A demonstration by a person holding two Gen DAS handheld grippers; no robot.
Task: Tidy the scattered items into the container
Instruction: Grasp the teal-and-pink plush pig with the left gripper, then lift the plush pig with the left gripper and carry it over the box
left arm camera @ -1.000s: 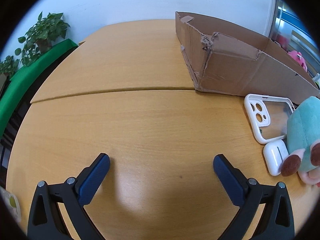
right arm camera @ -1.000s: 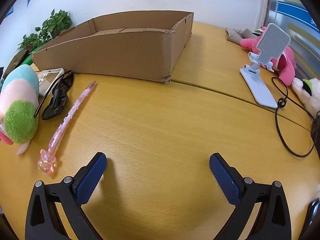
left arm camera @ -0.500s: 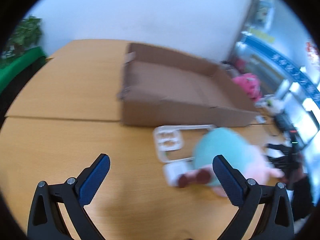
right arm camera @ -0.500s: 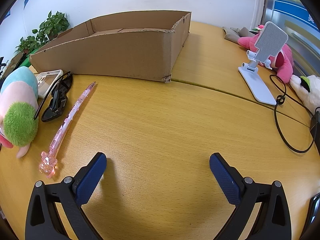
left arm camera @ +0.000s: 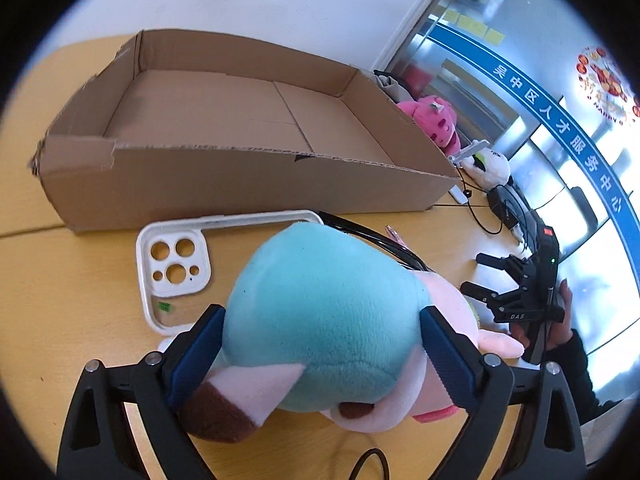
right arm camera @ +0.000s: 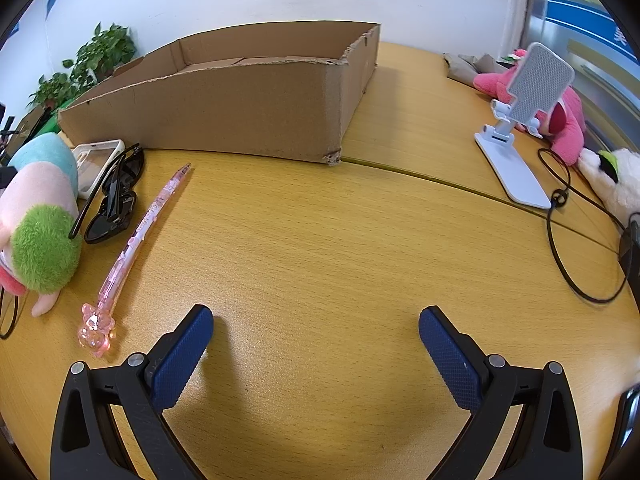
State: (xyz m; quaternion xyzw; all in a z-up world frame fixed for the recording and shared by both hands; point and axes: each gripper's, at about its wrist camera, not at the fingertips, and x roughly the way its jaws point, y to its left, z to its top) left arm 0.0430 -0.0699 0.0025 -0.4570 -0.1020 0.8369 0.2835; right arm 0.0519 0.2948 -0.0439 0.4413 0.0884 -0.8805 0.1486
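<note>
A teal and pink plush toy (left arm camera: 324,320) lies on the wooden table and sits between the wide-open fingers of my left gripper (left arm camera: 320,344); both pads are beside it, touching or nearly so. It also shows in the right wrist view (right arm camera: 38,216). The open cardboard box (left arm camera: 240,120) stands just behind it, empty. A white phone case (left arm camera: 172,264), black sunglasses (right arm camera: 116,200) and a pink pen (right arm camera: 132,248) lie in front of the box (right arm camera: 240,112). My right gripper (right arm camera: 316,352) is open and empty over bare table.
A white phone stand (right arm camera: 520,120), a pink plush (right arm camera: 560,116), a white plush (right arm camera: 616,184) and a black cable (right arm camera: 560,240) lie at the right. Potted plants (right arm camera: 92,60) stand at the far left. My right gripper also appears in the left wrist view (left arm camera: 520,292).
My left gripper has swung right and moved in around the teal plush, which now fills the space between its fingers. The right gripper has barely moved.
</note>
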